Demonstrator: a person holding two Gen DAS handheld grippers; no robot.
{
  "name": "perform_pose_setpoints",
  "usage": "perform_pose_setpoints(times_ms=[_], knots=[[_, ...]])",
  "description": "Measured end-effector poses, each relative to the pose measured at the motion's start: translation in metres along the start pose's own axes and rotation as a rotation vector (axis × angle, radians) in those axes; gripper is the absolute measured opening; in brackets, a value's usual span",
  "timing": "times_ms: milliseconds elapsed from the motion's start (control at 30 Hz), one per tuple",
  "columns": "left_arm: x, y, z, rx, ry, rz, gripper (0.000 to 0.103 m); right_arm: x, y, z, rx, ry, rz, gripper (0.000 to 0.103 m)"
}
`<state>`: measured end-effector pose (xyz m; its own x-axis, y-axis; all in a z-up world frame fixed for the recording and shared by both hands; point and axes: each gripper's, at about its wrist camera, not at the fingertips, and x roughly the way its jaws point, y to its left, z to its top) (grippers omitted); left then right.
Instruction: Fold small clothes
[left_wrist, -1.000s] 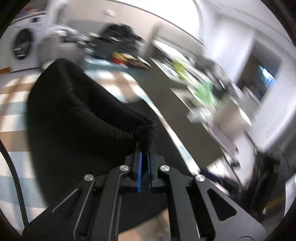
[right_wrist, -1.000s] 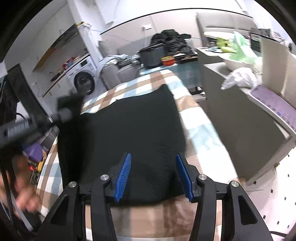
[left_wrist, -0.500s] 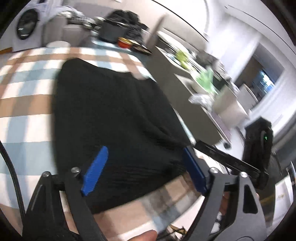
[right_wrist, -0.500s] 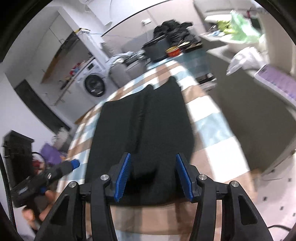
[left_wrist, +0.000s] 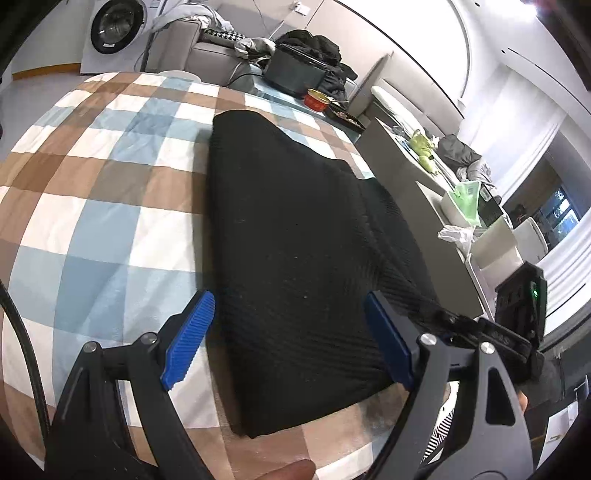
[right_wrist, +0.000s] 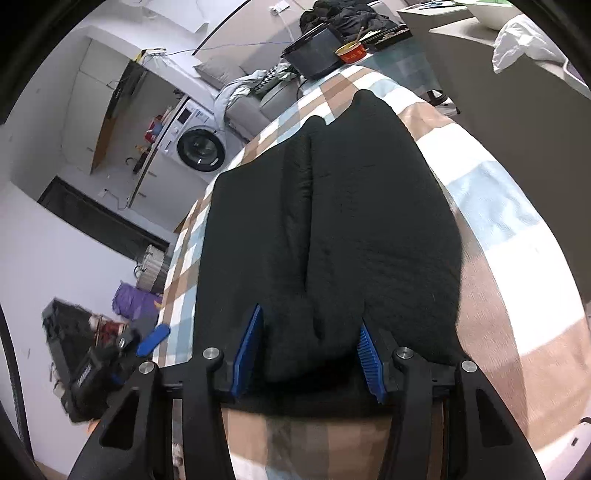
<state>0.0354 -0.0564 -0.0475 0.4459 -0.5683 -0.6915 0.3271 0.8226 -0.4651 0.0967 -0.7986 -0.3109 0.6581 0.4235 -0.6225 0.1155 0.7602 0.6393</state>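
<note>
- Right now a black knitted garment (left_wrist: 295, 258) lies flat on a surface covered by a cloth checked in brown, blue and white (left_wrist: 92, 177); whether that surface is a bed or a bench cannot be told.
- From the left wrist view, the garment runs lengthwise away from the camera, and its near edge lies just short of the cloth's near edge.
- From the right wrist view, the garment (right_wrist: 351, 221) shows a long raised fold running down its middle, with one part of the fabric laid over the other.
- The left claw (left_wrist: 286, 339) stands wide open above the near end of the garment; its blue pads (left_wrist: 188, 336) sit to either side of the fabric and press on nothing.
- The right claw (right_wrist: 308, 354) is low over the near edge of the garment, and its jaws are closing; a bulge of black fabric lies between the blue pads (right_wrist: 249, 350), though they do not visibly squeeze it.
- A fingertip (left_wrist: 291, 472) shows at the bottom edge of the left wrist view.
- Beyond the far end of the cloth stand a dark rectangular container (left_wrist: 295, 75) and a red bowl (left_wrist: 317, 101), near a heap of dark clothes (left_wrist: 314, 44).
- A washing machine (right_wrist: 199, 144) stands against the far wall.
</note>
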Motion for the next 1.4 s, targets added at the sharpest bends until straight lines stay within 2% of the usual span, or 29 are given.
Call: perform_pose_setpoints(times_ms=[33,67,100,300,333,433,500,600,633,767,867,900,967,1033,1067,1100,1167,1300,1400], knots=[[0.000,0.001,-0.001,-0.003,-0.001,0.003,0.081,0.005,0.002,0.003,0.006,-0.002,-0.017,0.033],[0.000,0.002,-0.001,-0.004,-0.001,0.007,0.081,0.008,0.005,0.005,0.008,0.000,-0.019,0.019],[0.000,0.001,-0.002,-0.002,-0.002,0.011,0.081,0.008,0.007,0.008,0.003,-0.006,-0.015,0.015],[-0.008,0.004,-0.004,-0.007,-0.015,0.036,0.081,-0.051,0.071,0.012,-0.249,-0.209,-0.018,0.012],[-0.008,0.005,-0.004,-0.010,-0.018,0.037,0.081,-0.065,0.077,0.008,-0.285,-0.252,-0.038,0.012],[-0.007,0.008,-0.005,-0.014,-0.013,0.044,0.081,-0.086,0.074,-0.009,-0.339,-0.334,-0.177,0.012],[-0.004,0.010,-0.005,-0.016,-0.006,0.049,0.081,-0.081,0.056,-0.017,-0.314,-0.302,-0.245,0.012],[0.007,0.012,-0.008,-0.023,0.022,0.052,0.081,-0.050,0.014,-0.023,-0.217,-0.138,-0.299,0.013],[0.012,0.013,-0.008,-0.022,0.036,0.053,0.081,-0.045,0.006,-0.022,-0.196,-0.119,-0.296,0.014],[0.030,0.018,-0.014,-0.029,0.092,0.067,0.081,-0.053,-0.007,-0.015,-0.139,-0.137,-0.212,0.014],[0.038,0.022,-0.016,-0.045,0.110,0.066,0.081,-0.063,0.000,-0.012,-0.195,-0.185,-0.222,0.014],[0.040,0.022,-0.016,-0.045,0.110,0.064,0.081,-0.062,0.001,-0.014,-0.212,-0.177,-0.247,0.014],[0.042,0.021,-0.015,-0.041,0.113,0.063,0.081,-0.049,-0.001,-0.013,-0.223,-0.100,-0.274,0.014],[0.044,0.019,-0.013,-0.030,0.115,0.063,0.081,-0.050,-0.002,-0.012,-0.242,-0.054,-0.266,0.019],[0.044,0.018,-0.013,-0.024,0.115,0.064,0.081,-0.055,-0.002,-0.011,-0.249,-0.055,-0.260,0.026],[0.043,0.017,-0.012,-0.020,0.114,0.064,0.081,-0.062,0.000,-0.008,-0.254,-0.069,-0.253,0.033],[0.045,0.016,-0.009,-0.017,0.115,0.064,0.081,-0.074,0.005,0.001,-0.264,-0.118,-0.247,0.041],[0.055,0.012,0.000,-0.013,0.122,0.072,0.081,-0.080,0.010,0.032,-0.273,-0.142,-0.205,0.041],[0.070,0.010,0.011,-0.027,0.132,0.068,0.081,-0.056,0.010,0.059,-0.281,-0.111,-0.169,0.041]])
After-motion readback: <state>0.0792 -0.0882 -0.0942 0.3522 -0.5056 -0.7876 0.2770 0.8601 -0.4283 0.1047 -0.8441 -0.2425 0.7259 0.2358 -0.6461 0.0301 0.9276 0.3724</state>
